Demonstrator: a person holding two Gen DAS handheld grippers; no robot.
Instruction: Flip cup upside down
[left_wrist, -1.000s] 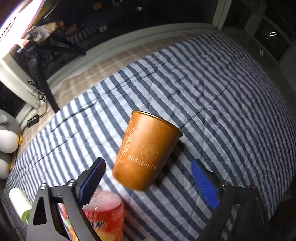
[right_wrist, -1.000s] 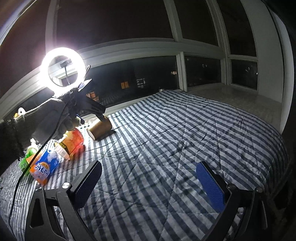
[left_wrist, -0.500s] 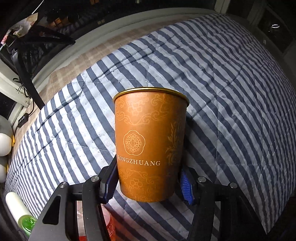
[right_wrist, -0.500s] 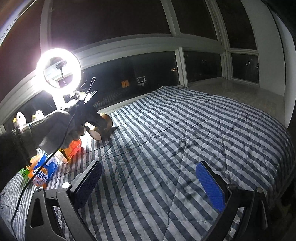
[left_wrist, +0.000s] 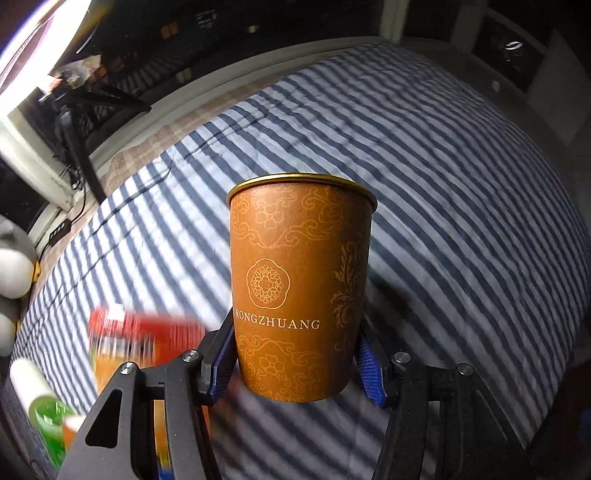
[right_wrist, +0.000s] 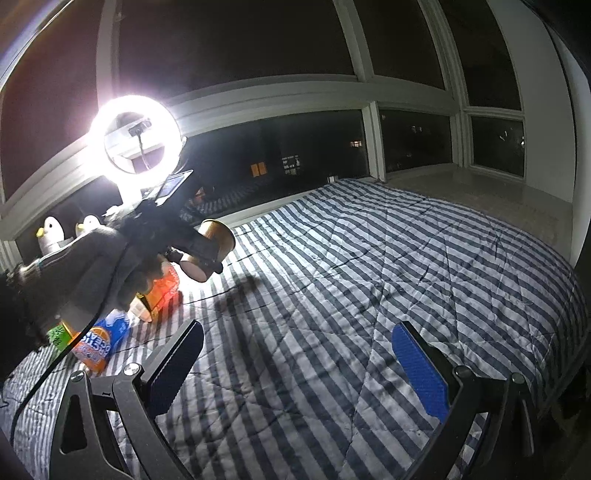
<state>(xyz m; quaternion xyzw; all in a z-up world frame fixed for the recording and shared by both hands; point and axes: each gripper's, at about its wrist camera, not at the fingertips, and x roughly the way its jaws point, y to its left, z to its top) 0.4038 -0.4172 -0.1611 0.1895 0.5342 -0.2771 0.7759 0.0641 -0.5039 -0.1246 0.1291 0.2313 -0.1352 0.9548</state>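
Observation:
A copper-orange paper cup (left_wrist: 299, 288) with gold ornaments and the word RONGZHUANG fills the middle of the left wrist view. My left gripper (left_wrist: 295, 369) is shut on the cup's lower part and holds it in the air above the striped bed. In the right wrist view the cup (right_wrist: 208, 249) shows lying sideways in the left gripper (right_wrist: 199, 254), lifted above the bed. My right gripper (right_wrist: 295, 365) is open and empty over the near part of the bed.
The blue and white striped quilt (right_wrist: 369, 277) covers the bed. Snack bags and cans (right_wrist: 110, 332) lie at its left, also blurred in the left wrist view (left_wrist: 140, 332). A bright ring light (right_wrist: 135, 140) and two penguin toys (right_wrist: 50, 230) stand by the window.
My left gripper closed on the cup and lifted it off the bed, turning it sideways. The right gripper has stayed open and almost still.

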